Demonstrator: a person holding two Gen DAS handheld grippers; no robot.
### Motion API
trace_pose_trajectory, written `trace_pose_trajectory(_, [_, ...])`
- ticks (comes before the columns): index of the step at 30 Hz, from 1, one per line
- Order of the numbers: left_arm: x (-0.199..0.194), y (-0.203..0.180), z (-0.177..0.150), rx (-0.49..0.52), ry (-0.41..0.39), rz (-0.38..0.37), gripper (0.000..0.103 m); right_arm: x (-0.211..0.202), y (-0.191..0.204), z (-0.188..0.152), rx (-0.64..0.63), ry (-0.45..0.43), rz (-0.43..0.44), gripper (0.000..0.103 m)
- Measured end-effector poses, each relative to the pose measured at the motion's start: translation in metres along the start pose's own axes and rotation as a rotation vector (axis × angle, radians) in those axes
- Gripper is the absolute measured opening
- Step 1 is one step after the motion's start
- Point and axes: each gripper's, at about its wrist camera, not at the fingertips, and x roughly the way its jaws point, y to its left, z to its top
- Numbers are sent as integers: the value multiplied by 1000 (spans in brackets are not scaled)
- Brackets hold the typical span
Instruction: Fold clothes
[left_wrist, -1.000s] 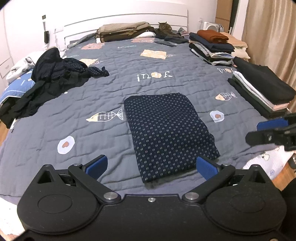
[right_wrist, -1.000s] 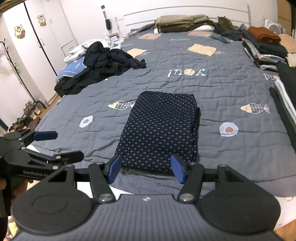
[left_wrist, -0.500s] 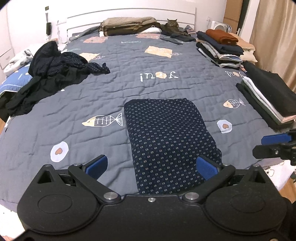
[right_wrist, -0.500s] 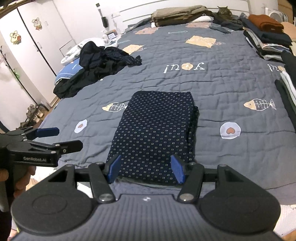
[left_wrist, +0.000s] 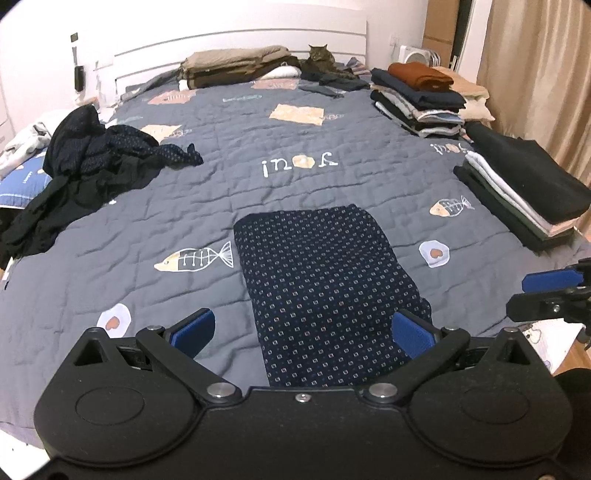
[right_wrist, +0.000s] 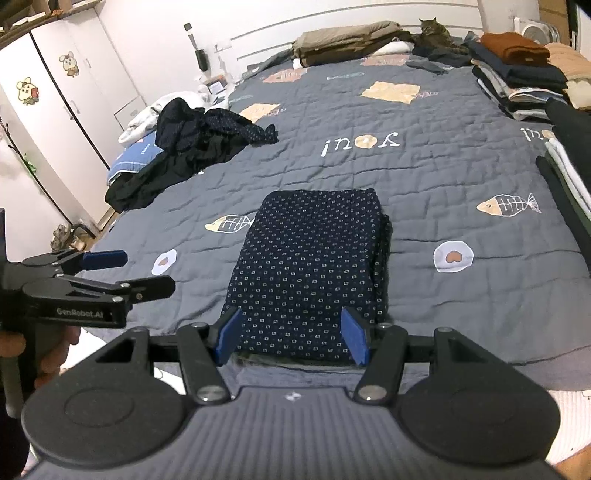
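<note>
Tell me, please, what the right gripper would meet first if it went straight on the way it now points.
Most likely the folded dotted navy garment. The right gripper is open and angled down at the bed, its blue pads framing the garment's near edge with nothing between. Depth is hard to judge, so it might meet the grey quilt just before it.

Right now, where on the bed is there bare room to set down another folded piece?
Bare quilt lies beyond the folded dotted garment up to the cat, and left of it around the fish patch. Crowded: unfolded heap far left, folded stacks along the right edge.
</note>
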Motion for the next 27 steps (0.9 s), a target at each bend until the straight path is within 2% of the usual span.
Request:
trace_pose_trajectory(5, [8,3,5,-7,-6,-24,103,0,-8,-3,32,-9,7,58])
trace_pose_trajectory(15, [47,7,19,10,0,-126,103,20,-39,3,77,-9,44,58])
trace_pose_trajectory(18, [61,9,25,27,15,-119,103,28,-47,6,82,-10,50,58])
trace_pose_trajectory(22, [81,16,28,55,58,-71,103,38,-57,9,95,-7,59,58])
trace_pose_trajectory(27, [103,34,35,26,104,-89,103,49,-68,12,119,0,70,58])
